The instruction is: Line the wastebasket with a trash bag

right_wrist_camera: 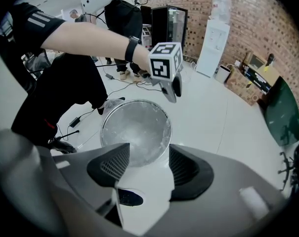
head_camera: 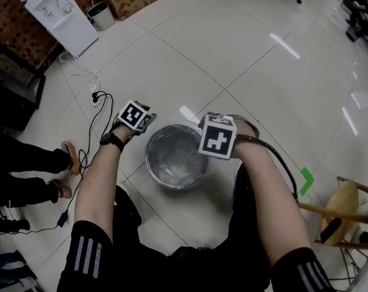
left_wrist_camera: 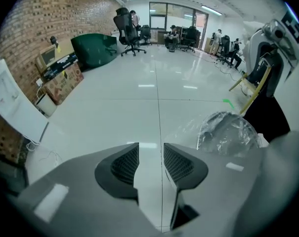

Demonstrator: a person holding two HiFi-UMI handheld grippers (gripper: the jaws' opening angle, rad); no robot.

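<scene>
Both empty, L gripper [left_wrist_camera: 150, 153] part-open, R gripper [right_wrist_camera: 149, 159] wide, wastebasket [head_camera: 148, 154] w/ bag [head_camera: 174, 163] between.

Wastebasket [head_camera: 176, 157] mouth mostly open from above. Tiled floor [head_camera: 263, 72] beyond open. Power strip [head_camera: 95, 95], cable left; wooden stool [head_camera: 345, 208] right.

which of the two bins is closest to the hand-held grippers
The plastic-lined wastebasket, right between the left hand-held gripper and right hand-held gripper; the other bin stands far off beside the white water dispenser.
</scene>
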